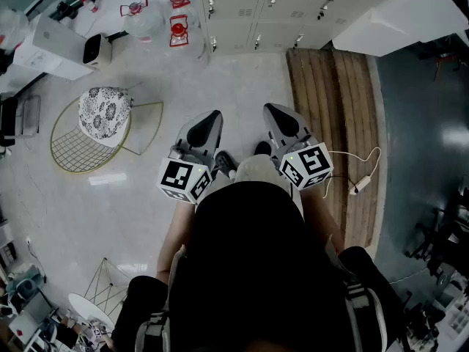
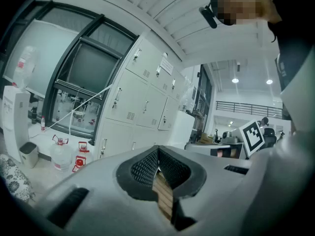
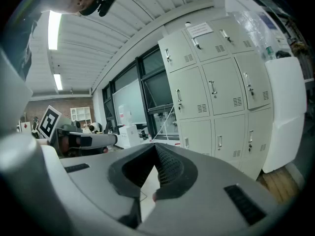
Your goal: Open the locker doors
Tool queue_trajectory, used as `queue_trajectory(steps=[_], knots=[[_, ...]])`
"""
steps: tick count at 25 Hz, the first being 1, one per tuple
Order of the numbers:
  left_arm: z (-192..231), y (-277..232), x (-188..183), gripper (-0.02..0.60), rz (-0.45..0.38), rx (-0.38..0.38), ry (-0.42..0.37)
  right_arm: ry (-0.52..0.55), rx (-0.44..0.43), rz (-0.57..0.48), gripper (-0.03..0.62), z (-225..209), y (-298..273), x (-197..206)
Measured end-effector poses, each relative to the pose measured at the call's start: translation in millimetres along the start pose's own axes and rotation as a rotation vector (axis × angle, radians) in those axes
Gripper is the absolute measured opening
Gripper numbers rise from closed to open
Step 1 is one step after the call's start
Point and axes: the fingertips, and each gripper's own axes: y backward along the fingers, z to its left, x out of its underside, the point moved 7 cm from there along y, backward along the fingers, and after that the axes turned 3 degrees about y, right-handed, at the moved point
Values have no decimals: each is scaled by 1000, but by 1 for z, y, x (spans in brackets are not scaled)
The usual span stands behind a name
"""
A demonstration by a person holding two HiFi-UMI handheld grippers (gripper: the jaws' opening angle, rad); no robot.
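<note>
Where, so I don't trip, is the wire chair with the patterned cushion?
In the head view the wire chair stands at left on the pale floor, left of the left gripper, nearer than the water jug.

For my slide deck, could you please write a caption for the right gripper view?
Right gripper, fingers shut on nothing, pointed at a bank of closed white lockers.

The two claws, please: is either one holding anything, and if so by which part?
Nothing is held. The left claw and the right claw are both shut with nothing between them.
</note>
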Motion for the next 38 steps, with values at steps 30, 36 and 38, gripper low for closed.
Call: queue_trajectory(steps=[30, 36, 38], knots=[[35, 2, 2, 18, 0, -47, 29, -32, -21, 8, 3, 0, -32, 4], [44, -35, -4, 18, 8, -67, 29, -32, -45, 18, 3, -34, -60, -2], [48, -51, -7, 18, 19, -73, 31, -35, -55, 19, 5, -49, -73, -5]])
